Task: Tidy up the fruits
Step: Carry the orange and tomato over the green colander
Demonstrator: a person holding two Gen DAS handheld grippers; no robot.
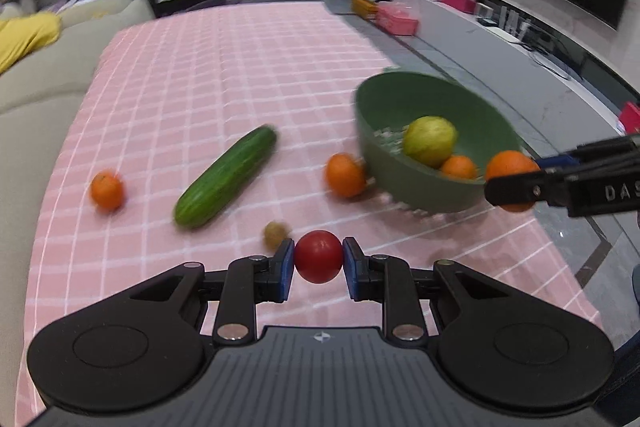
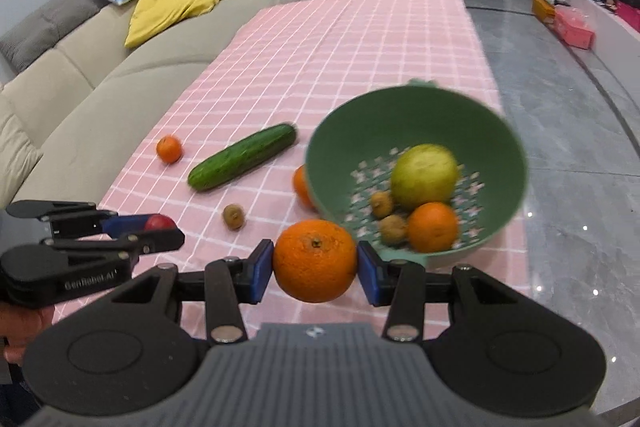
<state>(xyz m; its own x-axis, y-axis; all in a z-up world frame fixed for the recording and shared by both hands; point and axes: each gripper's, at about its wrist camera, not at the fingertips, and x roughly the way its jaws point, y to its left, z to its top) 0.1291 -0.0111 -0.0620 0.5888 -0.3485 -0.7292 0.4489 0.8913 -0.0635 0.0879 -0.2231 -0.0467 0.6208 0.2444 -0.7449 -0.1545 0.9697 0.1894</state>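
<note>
My left gripper [image 1: 319, 262] is shut on a red tomato [image 1: 319, 256], held above the pink checked tablecloth [image 1: 224, 75]. My right gripper [image 2: 316, 261] is shut on a large orange [image 2: 315, 259], close to the near rim of the green colander bowl [image 2: 508, 195]. The bowl holds a yellow-green fruit [image 2: 424, 175], a small orange [image 2: 433, 227] and two small brown fruits [image 2: 394, 229]. In the left wrist view the bowl [image 1: 384, 163] is at the right. The right gripper and its orange [image 1: 510, 167] are at the bowl's right rim.
On the cloth lie a cucumber [image 1: 226, 177], a small orange [image 1: 106, 191] at the left, an orange [image 1: 345, 174] against the bowl's left side and a small brown fruit [image 1: 275, 234]. A beige sofa [image 2: 100, 67] runs along the table's left. Grey floor [image 2: 560, 107] is at the right.
</note>
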